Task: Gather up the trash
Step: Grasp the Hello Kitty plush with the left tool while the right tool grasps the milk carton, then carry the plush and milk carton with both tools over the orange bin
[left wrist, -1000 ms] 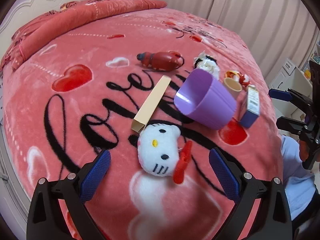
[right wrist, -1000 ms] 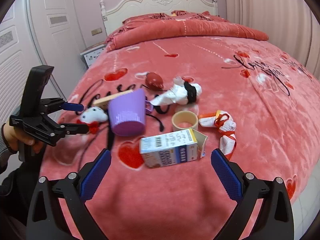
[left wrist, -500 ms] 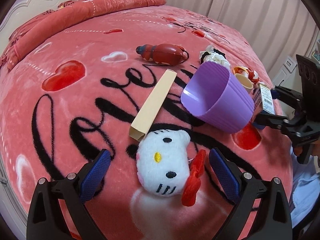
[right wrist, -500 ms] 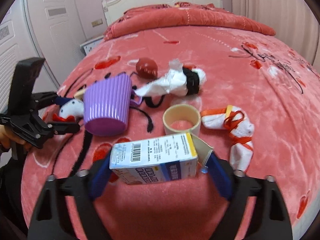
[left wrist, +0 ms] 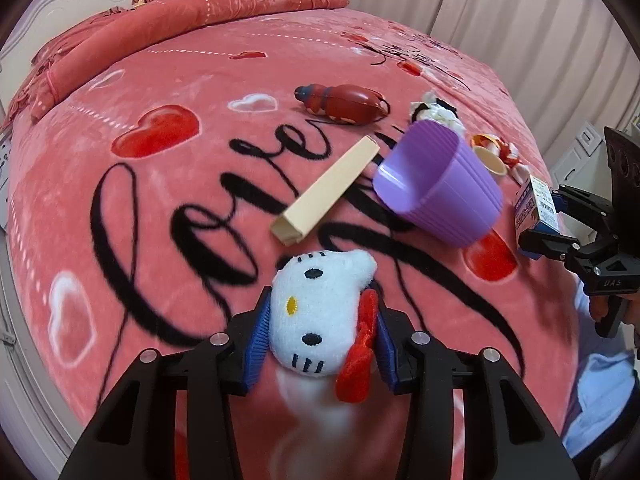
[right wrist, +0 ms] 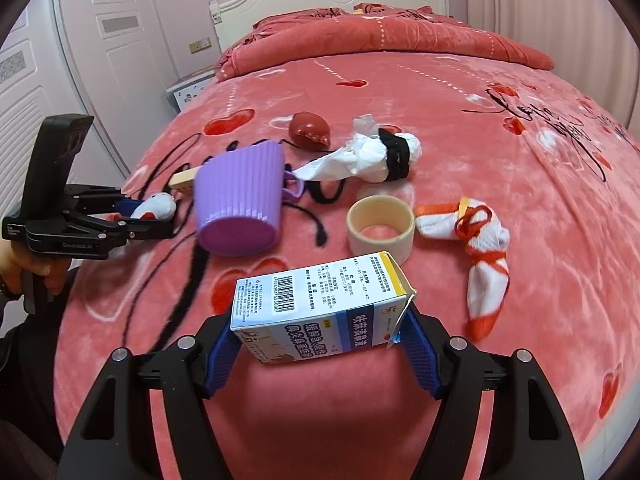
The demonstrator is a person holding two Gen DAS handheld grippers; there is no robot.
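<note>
With the left gripper [left wrist: 320, 340] just closed on the plush cat head [left wrist: 320, 312] and the right gripper [right wrist: 320, 344] closing, seemingly gripping, the medicine carton [right wrist: 320, 308], both near the purple cup [right wrist: 240, 204], lift the carton squarely to avoid crushing it.

The bedspread [left wrist: 168, 184] carries the word "Love" in black script. The carton [right wrist: 320, 308] bears a barcode and Chinese print too small to read. "GenRobot.AI" stands on the left tongs [right wrist: 132, 220].
</note>
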